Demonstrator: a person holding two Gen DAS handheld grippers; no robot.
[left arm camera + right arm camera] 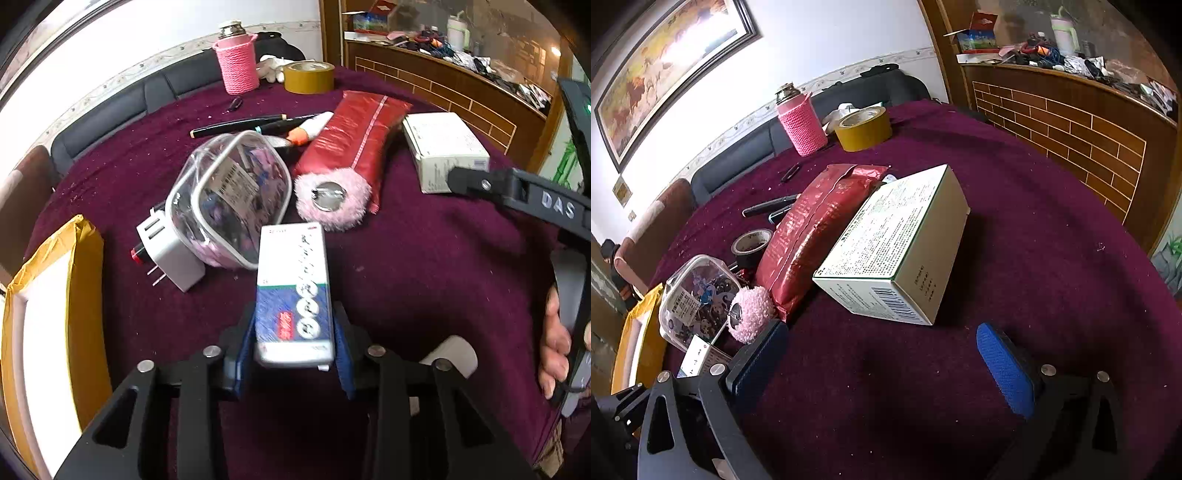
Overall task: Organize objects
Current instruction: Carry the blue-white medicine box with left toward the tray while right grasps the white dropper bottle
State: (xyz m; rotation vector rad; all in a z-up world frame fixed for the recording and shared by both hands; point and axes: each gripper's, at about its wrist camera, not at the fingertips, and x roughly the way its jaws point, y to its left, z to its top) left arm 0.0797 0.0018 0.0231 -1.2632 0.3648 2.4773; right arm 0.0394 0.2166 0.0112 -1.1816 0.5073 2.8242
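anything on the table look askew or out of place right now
The white box sits tilted, one edge propped on the red pouch instead of lying flat on the maroon cloth. The wall adapter lies on its side, prongs out. Pale crumbs speckle the cloth. Nothing looks damaged or spilled.

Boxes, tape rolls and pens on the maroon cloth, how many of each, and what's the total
Boxes: 2, the blue and white carton in the left gripper, and the white cardboard box with green edging.
Tape rolls: 2, the wide yellow-brown roll and the small dark roll.
Pens: 2, the black pen and the teal-banded pen.
Total: 6.
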